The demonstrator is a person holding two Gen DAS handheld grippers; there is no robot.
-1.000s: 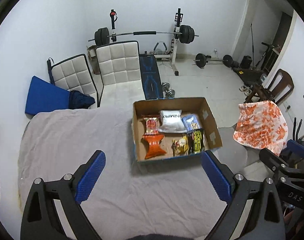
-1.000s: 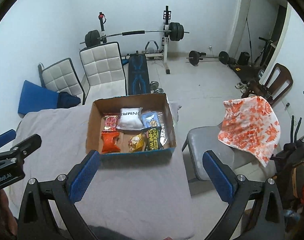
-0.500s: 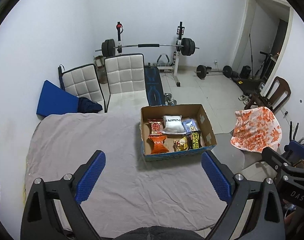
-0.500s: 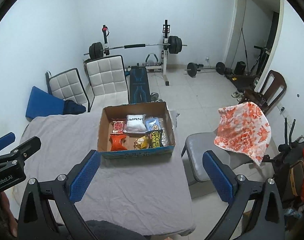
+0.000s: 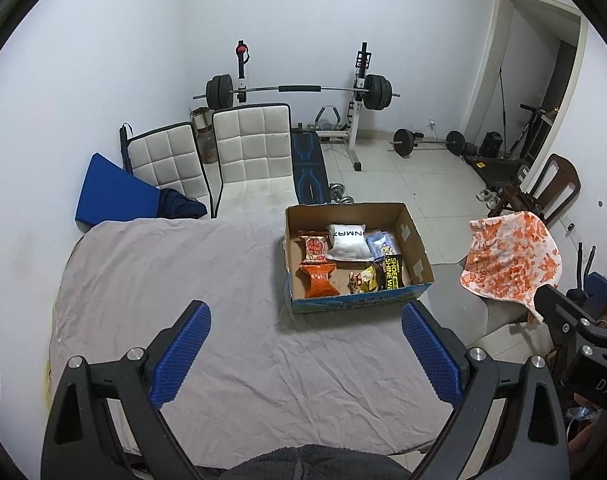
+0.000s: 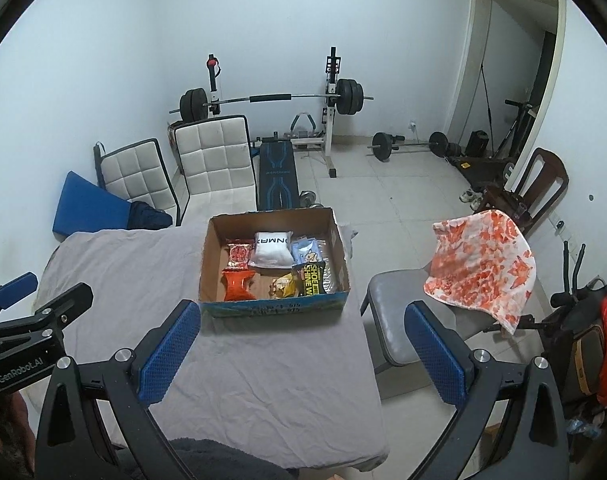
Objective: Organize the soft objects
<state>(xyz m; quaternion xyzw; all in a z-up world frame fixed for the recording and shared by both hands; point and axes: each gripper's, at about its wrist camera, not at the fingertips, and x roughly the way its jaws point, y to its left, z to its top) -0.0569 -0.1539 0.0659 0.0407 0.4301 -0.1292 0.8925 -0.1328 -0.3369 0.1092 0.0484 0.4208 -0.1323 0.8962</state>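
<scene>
The left hand-held gripper (image 5: pixel 305 344) hangs above the grey-covered counter (image 5: pixel 207 280), its blue-padded fingers (image 5: pixel 181 354) spread wide with nothing between them. The right hand-held gripper (image 6: pixel 301 344) is likewise released and empty, held over the near right part of the same counter, and the two are well apart from everything on it.

A cardboard box (image 5: pixel 417 254) sits at the far right of the counter. Inside it lie soft packets: a white pouch (image 5: pixel 347 240) at the back, a red snack bag (image 5: pixel 314 247) to its left, an orange packet (image 5: pixel 318 280) nearer the front wall, a yellow packet (image 5: pixel 362 281) and a black packet with yellow lettering (image 5: pixel 393 272) beside it, with a light blue packet (image 5: pixel 383 244) behind.

An orange-and-white cloth (image 6: pixel 479 264) is draped over a chair (image 6: pixel 391 312) to the right of the counter, apart from the box
</scene>
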